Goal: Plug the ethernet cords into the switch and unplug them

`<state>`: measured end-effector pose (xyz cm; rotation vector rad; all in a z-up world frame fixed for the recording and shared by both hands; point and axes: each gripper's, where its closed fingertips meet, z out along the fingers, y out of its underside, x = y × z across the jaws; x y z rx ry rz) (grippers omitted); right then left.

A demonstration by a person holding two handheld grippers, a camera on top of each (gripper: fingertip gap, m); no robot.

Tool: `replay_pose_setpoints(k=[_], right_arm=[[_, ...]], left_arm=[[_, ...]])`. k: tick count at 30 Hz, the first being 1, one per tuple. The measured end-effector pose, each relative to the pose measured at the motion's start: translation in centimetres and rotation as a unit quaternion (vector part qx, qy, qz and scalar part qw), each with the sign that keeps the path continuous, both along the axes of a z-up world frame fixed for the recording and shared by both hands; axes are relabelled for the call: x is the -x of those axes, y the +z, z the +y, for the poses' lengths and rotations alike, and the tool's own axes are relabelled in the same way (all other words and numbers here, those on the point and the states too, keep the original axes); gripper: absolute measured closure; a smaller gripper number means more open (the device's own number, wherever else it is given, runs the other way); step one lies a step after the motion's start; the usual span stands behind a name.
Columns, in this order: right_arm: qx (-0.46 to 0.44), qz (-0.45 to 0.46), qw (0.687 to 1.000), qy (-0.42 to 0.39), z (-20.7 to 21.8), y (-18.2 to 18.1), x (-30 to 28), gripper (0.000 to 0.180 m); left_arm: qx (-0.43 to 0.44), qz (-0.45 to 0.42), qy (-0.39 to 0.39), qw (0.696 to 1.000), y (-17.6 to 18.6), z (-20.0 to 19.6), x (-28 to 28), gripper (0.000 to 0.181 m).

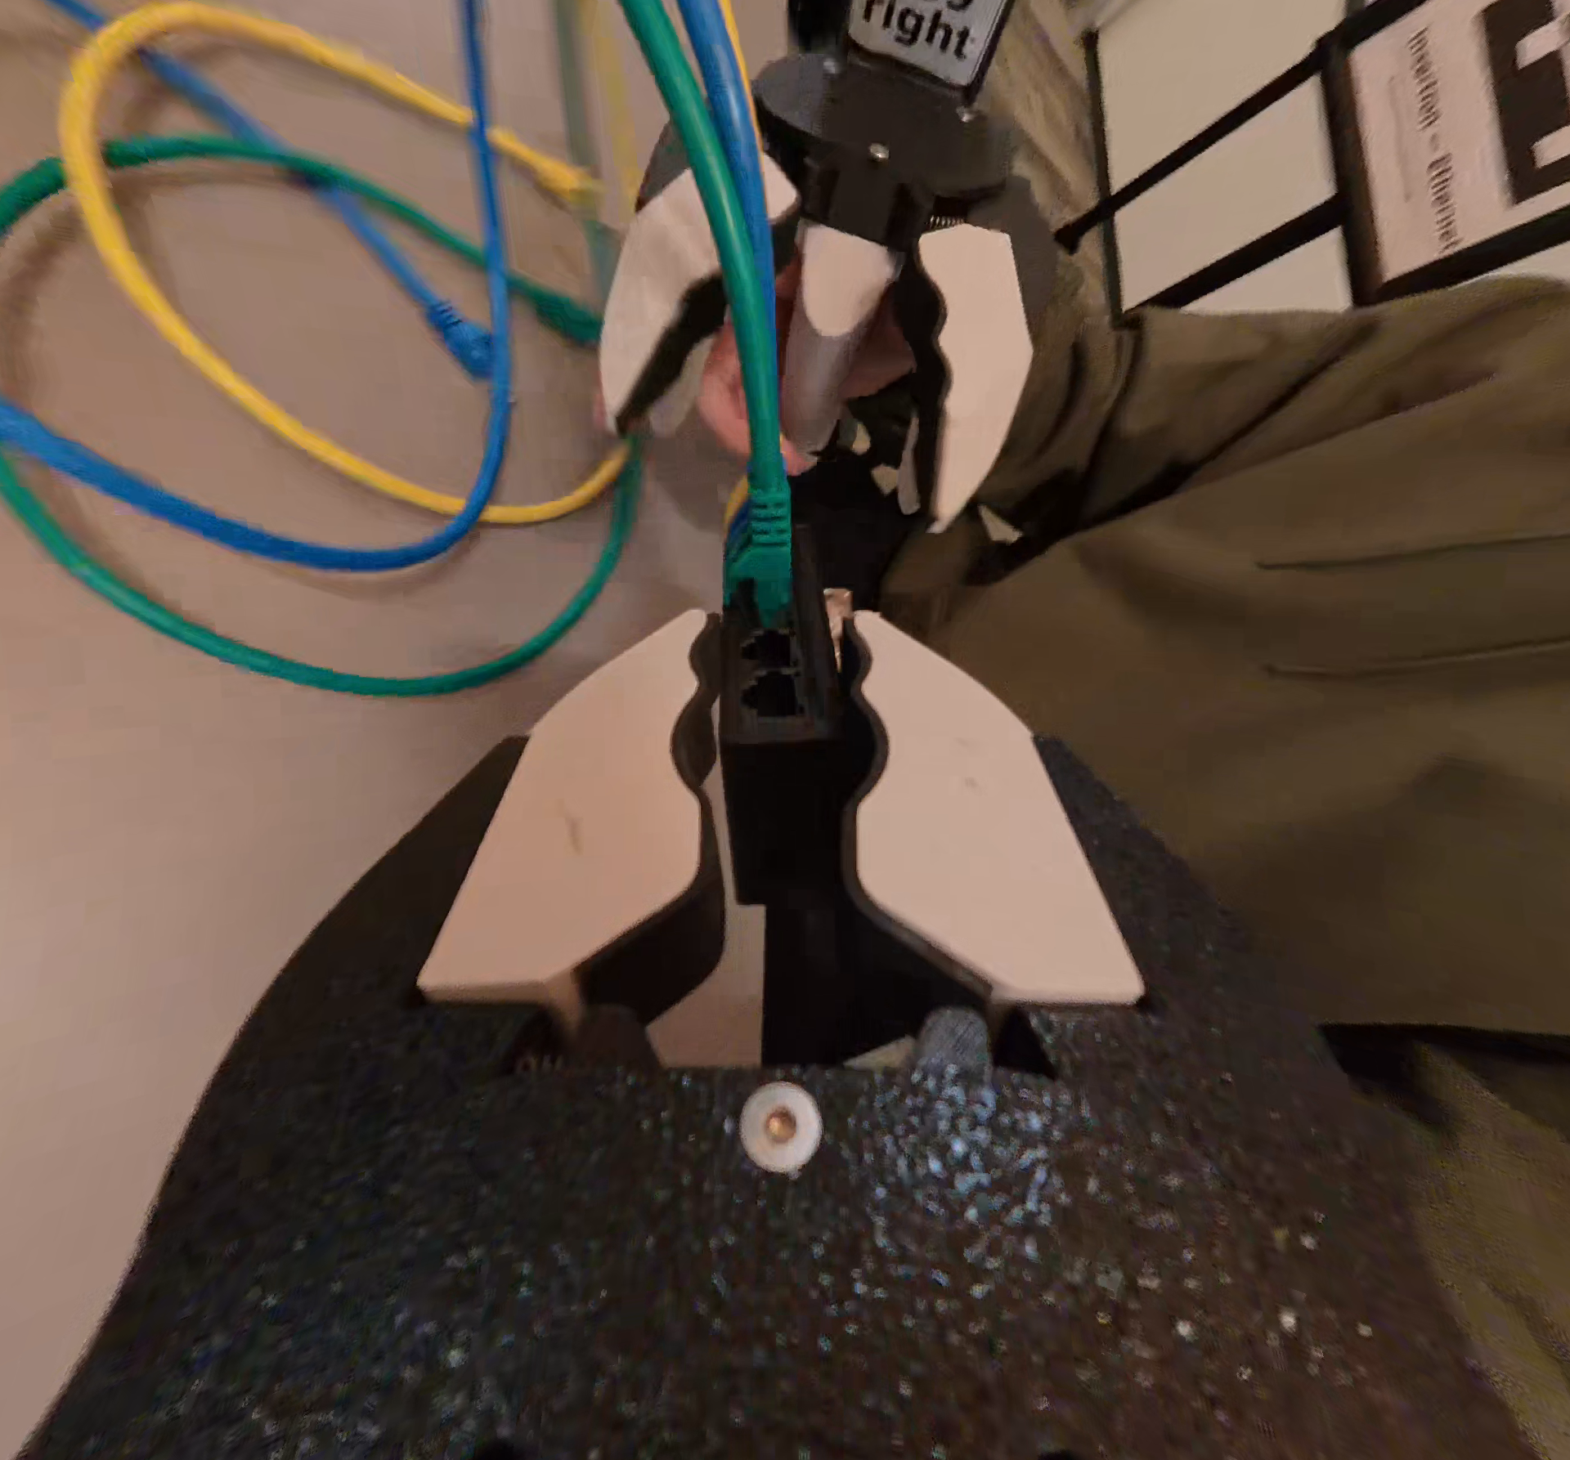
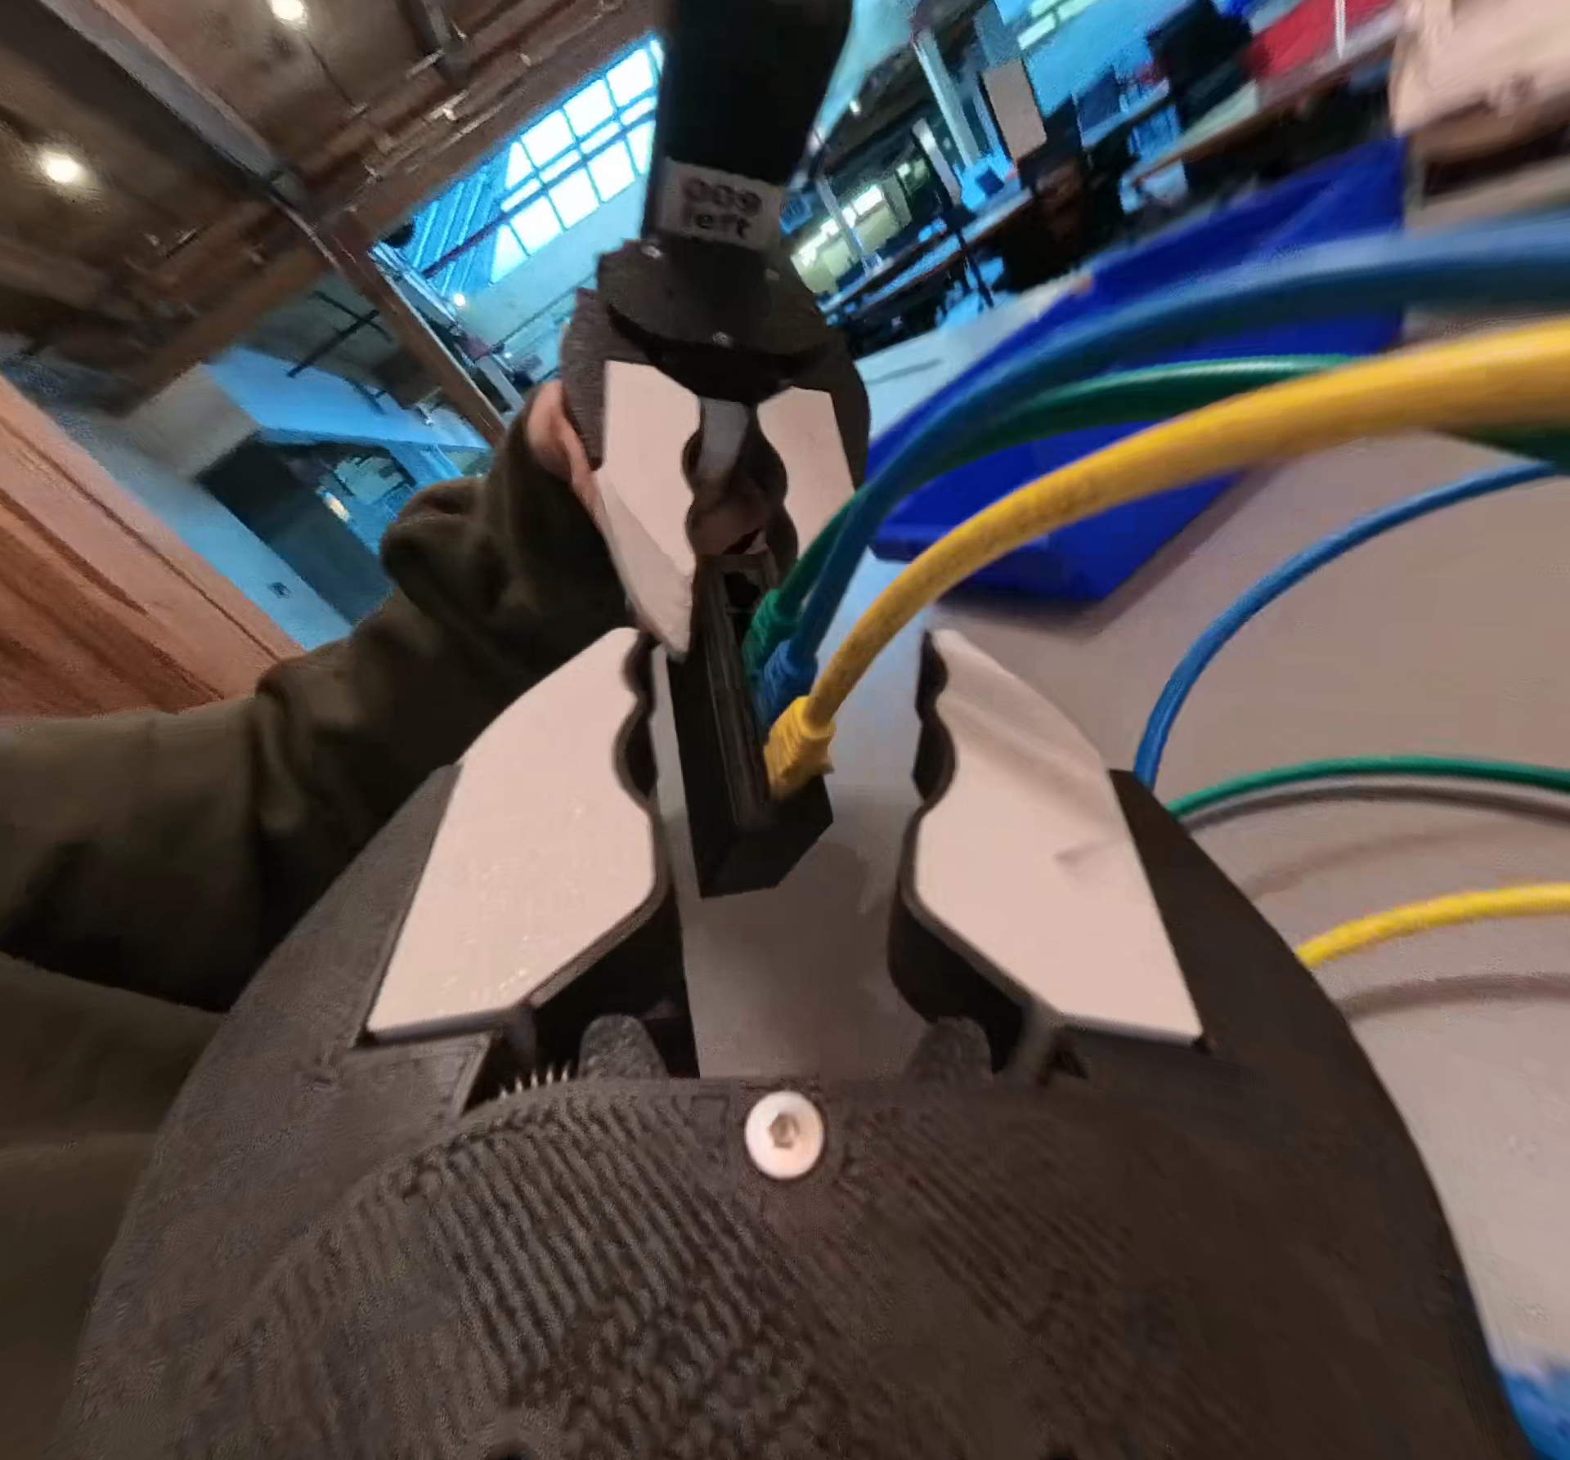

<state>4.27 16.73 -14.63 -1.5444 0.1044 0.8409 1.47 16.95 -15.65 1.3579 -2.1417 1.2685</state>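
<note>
Far end of switch [image 1: 777,706] perhaps hidden behind green plug [image 1: 762,561].

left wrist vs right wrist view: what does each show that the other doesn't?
Left wrist only: two empty ports on the switch below the green plug, and loose cord loops lying on the beige surface.

Right wrist only: the yellow plug seated nearest, blue plug and green beyond it; the right hand-held gripper open around the switch, apparently not clamping it.

Both: the black switch held in the left hand-held gripper, with green, blue and yellow cords running off it.
</note>
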Motion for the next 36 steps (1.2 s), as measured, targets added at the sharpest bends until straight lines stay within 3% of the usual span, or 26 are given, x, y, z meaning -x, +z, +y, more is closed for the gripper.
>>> replay_pose_setpoints(k=[1,2,3,7,10,11,14,16,18,21,24,27,30,36], right_arm=[[0.021,0.013,1.000,0.000,0.6,-1.2,0.2,0.132],[0.024,0.024,0.999,0.017,0.9,-2.0,0.8,0.159],[0.020,0.044,0.999,0.023,1.1,-2.4,0.9,0.165],[0.003,0.107,0.994,0.009,1.9,-3.2,0.2,0.167],[-0.005,0.133,0.991,-0.027,2.1,-2.8,-1.0,0.168],[-0.008,0.137,0.990,-0.044,2.1,-2.8,-1.6,0.168],[-0.037,0.192,0.978,-0.077,1.4,-1.7,-3.7,0.168],[-0.056,0.225,0.966,-0.110,0.8,-1.0,-5.4,0.168],[-0.070,0.258,0.954,-0.134,0.4,-0.6,-6.6,0.168],[-0.072,0.297,0.935,-0.182,0.3,-0.9,-7.7,0.168],[-0.067,0.309,0.927,-0.203,0.7,-1.7,-7.5,0.168],[-0.057,0.315,0.920,-0.227,0.8,-2.4,-7.6,0.168],[-0.046,0.317,0.916,-0.243,0.7,-3.1,-8.3,0.168],[-0.032,0.314,0.910,-0.270,0.6,-3.9,-8.5,0.168]], left_arm=[[-0.008,0.005,0.001,1.000,-0.8,0.0,-0.1,0.155],[-0.009,0.009,0.004,1.000,-1.5,0.0,-0.3,0.155],[-0.009,0.016,0.005,1.000,-2.0,0.1,-0.3,0.155],[0.033,-0.003,0.032,0.999,-2.4,0.9,-1.6,0.155],[0.049,-0.116,0.071,0.989,-1.2,1.5,-3.6,0.159],[0.039,-0.158,0.096,0.982,-0.7,1.9,-4.3,0.171],[0.002,-0.296,0.208,0.932,1.8,4.1,-5.6,0.147],[0.015,-0.340,0.289,0.895,2.5,5.4,-5.1,0.115],[0.084,-0.319,0.310,0.892,1.5,4.6,-4.1,0.120],[0.223,-0.221,0.331,0.890,-1.2,2.4,-4.0,0.124],[0.366,-0.163,0.396,0.826,-2.2,2.0,-5.3,0.128],[0.451,-0.134,0.396,0.789,-2.6,1.3,-6.4,0.133],[0.489,-0.133,0.390,0.769,-2.2,1.0,-6.9,0.148],[0.453,-0.140,0.394,0.787,-3.1,0.0,-7.7,0.148]])
